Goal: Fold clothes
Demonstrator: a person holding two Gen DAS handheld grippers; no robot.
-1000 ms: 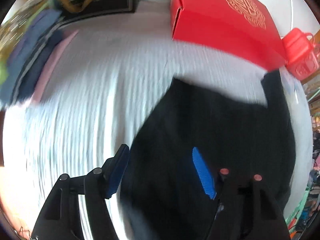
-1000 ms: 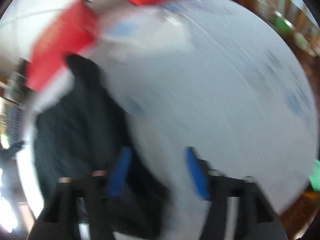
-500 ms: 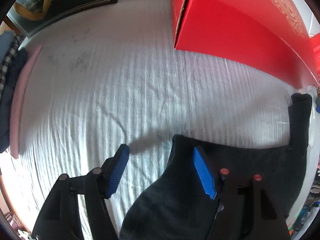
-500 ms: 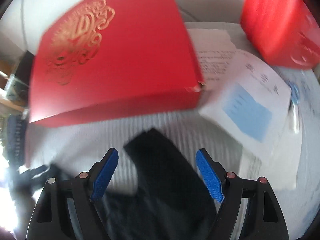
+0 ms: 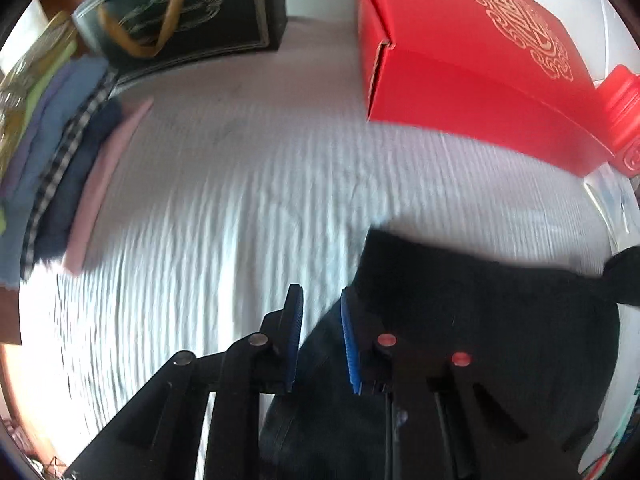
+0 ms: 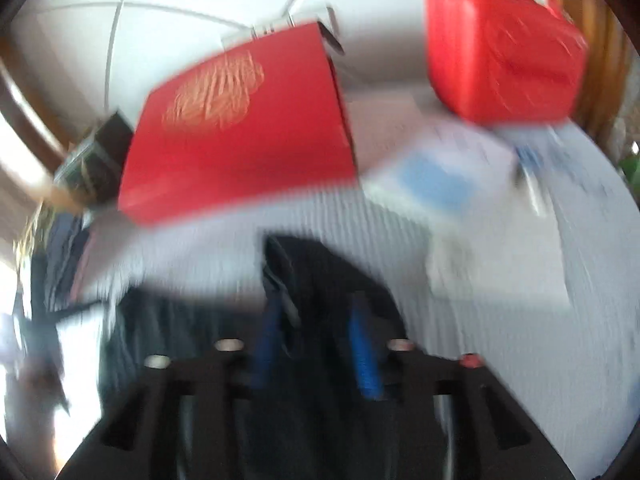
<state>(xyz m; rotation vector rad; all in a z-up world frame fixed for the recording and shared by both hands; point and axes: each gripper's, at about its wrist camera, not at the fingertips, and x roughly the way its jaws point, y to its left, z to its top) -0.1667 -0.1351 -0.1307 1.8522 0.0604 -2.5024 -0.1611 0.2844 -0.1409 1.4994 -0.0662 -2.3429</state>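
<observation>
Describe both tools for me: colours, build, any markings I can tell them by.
Both look alike. The left tool has a black angular plastic frame, two flat fingers faced with ribbed blue pads, and round pivot fasteners: silver on one linkage, red on the other. The right tool appears the same, though blurred. No cables or sleeves visible.

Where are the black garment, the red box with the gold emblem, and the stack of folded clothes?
black garment (image 5: 500,320): left wrist view, middle of the dark cloth.
red box (image 5: 472,96): left wrist view, its near side wall.
stack of folded clothes (image 5: 60,160): left wrist view, layered edges.
</observation>
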